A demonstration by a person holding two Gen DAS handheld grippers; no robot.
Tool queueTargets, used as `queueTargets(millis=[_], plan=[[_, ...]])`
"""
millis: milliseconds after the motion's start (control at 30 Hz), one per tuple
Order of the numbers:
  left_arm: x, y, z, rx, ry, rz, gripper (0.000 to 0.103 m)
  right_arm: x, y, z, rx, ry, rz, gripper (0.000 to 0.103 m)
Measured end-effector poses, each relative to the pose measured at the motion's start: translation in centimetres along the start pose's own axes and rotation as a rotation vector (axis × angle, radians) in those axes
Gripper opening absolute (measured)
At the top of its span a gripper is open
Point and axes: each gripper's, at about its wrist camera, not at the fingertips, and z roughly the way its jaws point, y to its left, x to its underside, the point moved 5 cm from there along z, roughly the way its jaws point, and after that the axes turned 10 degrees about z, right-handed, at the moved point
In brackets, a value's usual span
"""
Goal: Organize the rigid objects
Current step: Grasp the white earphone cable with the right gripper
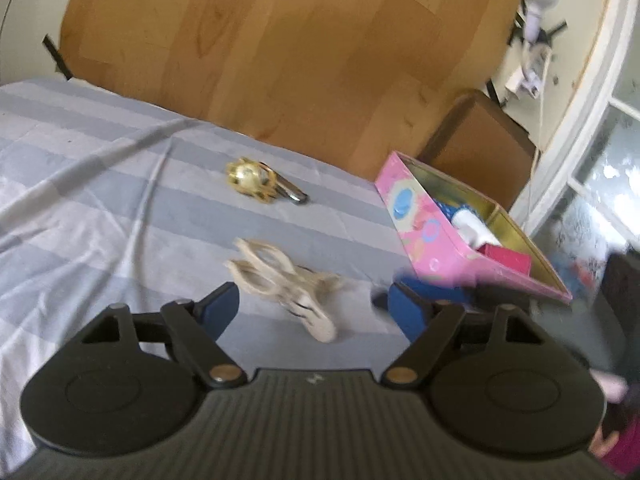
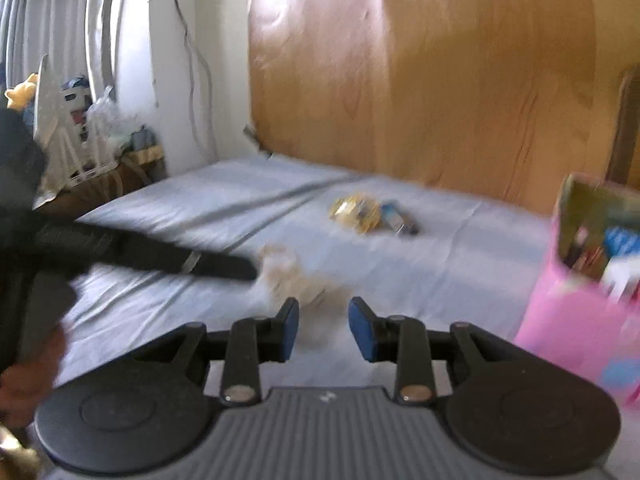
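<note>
- The scissors (image 1: 280,284) lie on the striped sheet (image 1: 100,184), just in front of the left gripper (image 1: 312,312), whose jaws stand wide and hold nothing.
- They look light and stiff, with smooth handles; the middle, near the pivot, seems the best place to grip.
- The right gripper (image 2: 323,328) is narrower, also empty.
- The pink tin (image 1: 432,240) stands open to the right; it holds a white thing, a blue one and a red box.
- A gold ornament (image 1: 250,180) lies further back.
</note>
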Motion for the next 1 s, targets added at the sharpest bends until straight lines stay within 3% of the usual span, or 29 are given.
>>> queueTargets(millis=[100,167,233,433,533,567,600,767,900,967,1000], plan=[[0.8,-2.2,0.5,-0.057,0.017,0.110,0.072,-0.6,-1.4,1.5,0.052,-0.013,-0.099,0.024],[1.3,-3.3,1.3,-0.078,0.041,0.176,0.067,-0.5,-1.9,2.4,-0.017,0.017,-0.129,0.024],[1.5,-4.0,2.2,-0.087,0.063,0.208,0.055,-0.5,-2.0,2.9,-0.091,0.034,-0.116,0.024],[1.4,-1.5,3.6,-0.157,0.098,0.150,0.015,-0.6,-1.6,4.6,-0.225,0.098,-0.131,0.024],[1.7,0.0,3.1,-0.207,0.082,0.133,0.010,-0.3,-0.8,5.0,-0.218,0.135,-0.148,0.021],[1.8,0.3,2.9,-0.201,0.076,0.118,0.009,-0.1,-0.6,5.2,-0.221,0.149,-0.161,0.009],[1.9,0.8,2.6,-0.197,0.072,0.103,0.009,0.1,-0.2,5.3,-0.229,0.158,-0.177,0.007],[2.0,1.1,1.7,-0.221,0.070,0.094,0.009,1.0,1.9,4.7,-0.178,0.129,-0.255,0.008],[1.7,0.7,1.9,-0.251,0.069,0.132,0.016,1.1,2.7,4.8,-0.144,0.127,-0.267,0.012],[1.9,0.8,2.3,-0.245,0.080,0.134,0.015,1.0,2.8,5.5,-0.121,0.140,-0.248,0.008],[1.9,0.6,2.3,-0.239,0.073,0.135,0.008,0.9,2.8,5.6,-0.122,0.142,-0.236,0.007]])
